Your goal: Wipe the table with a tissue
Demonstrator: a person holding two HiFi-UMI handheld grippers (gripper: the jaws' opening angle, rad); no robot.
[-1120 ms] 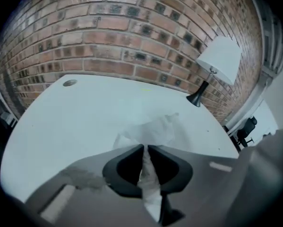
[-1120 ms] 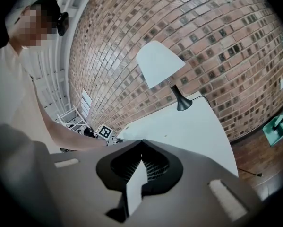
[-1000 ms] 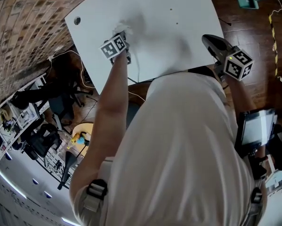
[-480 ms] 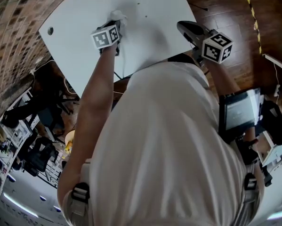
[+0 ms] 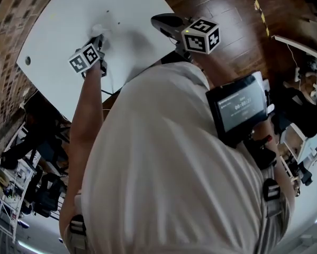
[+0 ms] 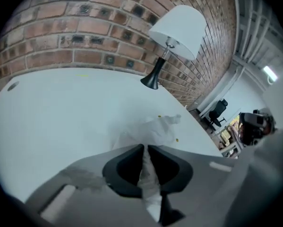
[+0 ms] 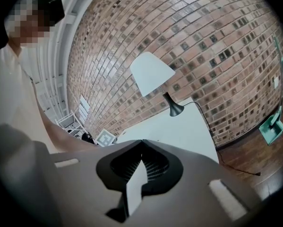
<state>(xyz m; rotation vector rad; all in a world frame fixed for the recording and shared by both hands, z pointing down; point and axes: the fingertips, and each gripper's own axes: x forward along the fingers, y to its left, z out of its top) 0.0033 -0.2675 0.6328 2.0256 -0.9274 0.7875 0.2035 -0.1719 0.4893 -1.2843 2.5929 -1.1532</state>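
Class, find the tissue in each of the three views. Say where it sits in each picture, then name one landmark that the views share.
Head view: tissue at upper left, at the tip of the left tongs, on the white table.
Left gripper view: lower centre, pinched between the tongs and bunched ahead of them.
Right gripper view: not visible.
Shared landmark: the white table.
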